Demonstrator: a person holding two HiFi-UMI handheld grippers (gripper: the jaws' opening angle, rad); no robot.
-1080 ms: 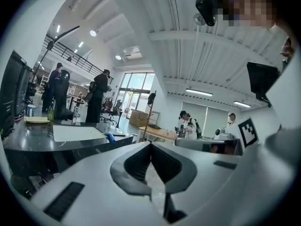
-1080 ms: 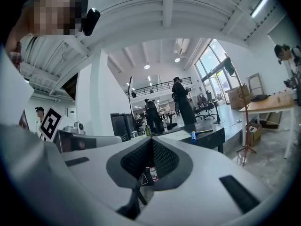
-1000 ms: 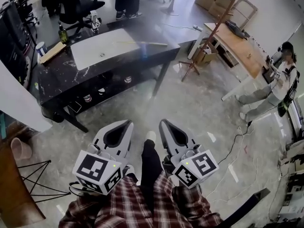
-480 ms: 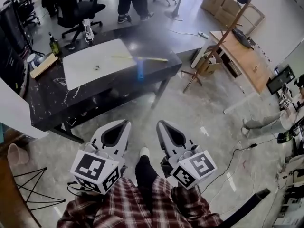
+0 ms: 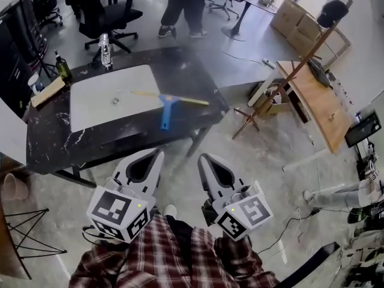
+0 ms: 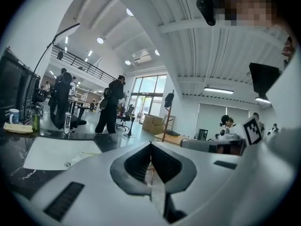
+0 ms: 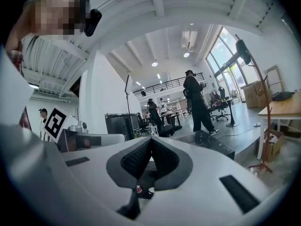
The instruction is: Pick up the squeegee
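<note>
Nothing is picked up yet: the squeegee [image 5: 168,101] lies flat on the table [image 5: 192,71], one blade end over a white mat [image 5: 96,101], well apart from both tools. The left tool [image 5: 157,155] and right tool [image 5: 204,159] are closed and empty, held side by side, roughly level, pointing toward the table. The reach and grasp remain.

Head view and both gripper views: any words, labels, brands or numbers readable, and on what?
No readable text anywhere.
The left gripper and right gripper carry square black-and-white patterns only, no letters.
The green bottle and clear bottle: labels too small to read.
</note>
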